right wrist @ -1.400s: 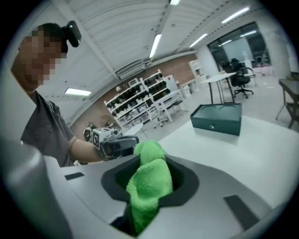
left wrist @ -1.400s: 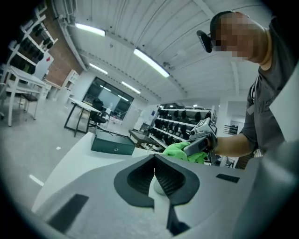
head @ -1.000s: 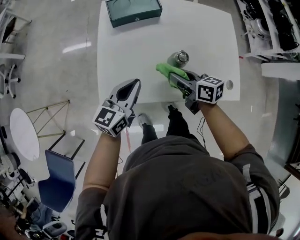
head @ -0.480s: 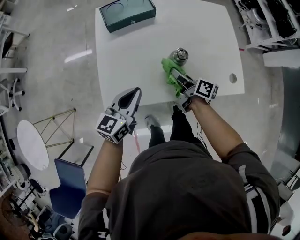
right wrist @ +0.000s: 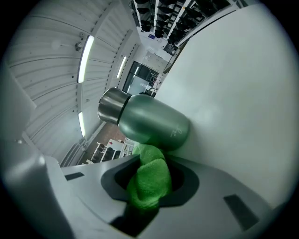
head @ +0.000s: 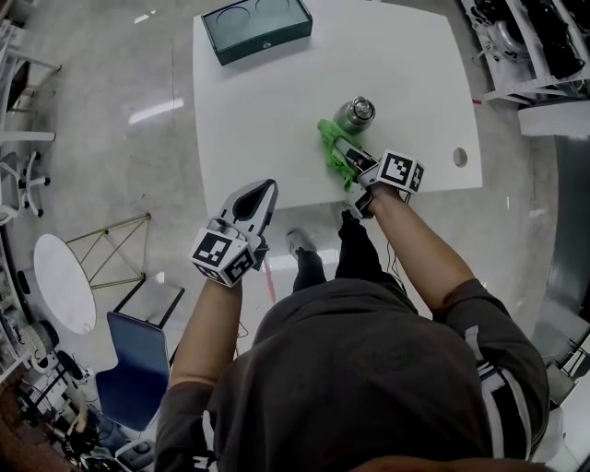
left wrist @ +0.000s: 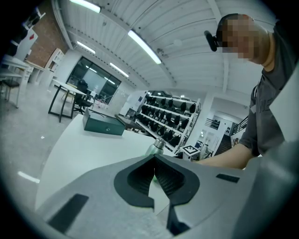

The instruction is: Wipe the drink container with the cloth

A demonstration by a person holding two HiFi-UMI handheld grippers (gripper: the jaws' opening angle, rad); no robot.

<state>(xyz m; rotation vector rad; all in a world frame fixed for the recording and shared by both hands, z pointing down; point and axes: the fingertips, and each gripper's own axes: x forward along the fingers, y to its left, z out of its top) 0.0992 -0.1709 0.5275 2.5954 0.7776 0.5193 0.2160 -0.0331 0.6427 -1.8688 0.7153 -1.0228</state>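
Note:
A green metal bottle (head: pixel 355 115) with a steel cap stands upright on the white table (head: pixel 267 111). In the right gripper view the bottle (right wrist: pixel 149 121) fills the middle. My right gripper (head: pixel 343 155) is shut on a bunched green cloth (head: pixel 328 136), and the cloth (right wrist: pixel 149 182) reaches up against the bottle's lower side. My left gripper (head: pixel 261 192) is shut and empty, hanging at the table's front edge, left of the bottle. In the left gripper view, the left gripper (left wrist: pixel 154 161) points across the table toward the bottle (left wrist: pixel 154 146).
A dark green box (head: pixel 256 28) lies at the table's far left, also seen as the box (left wrist: pixel 103 125). A round hole (head: pixel 460 157) sits in the table at the right. Chairs and shelving stand on the floor around the table.
My right gripper has pushed forward with the cloth, closing up to the bottle's near side. The left gripper has stayed by the front edge, still shut.

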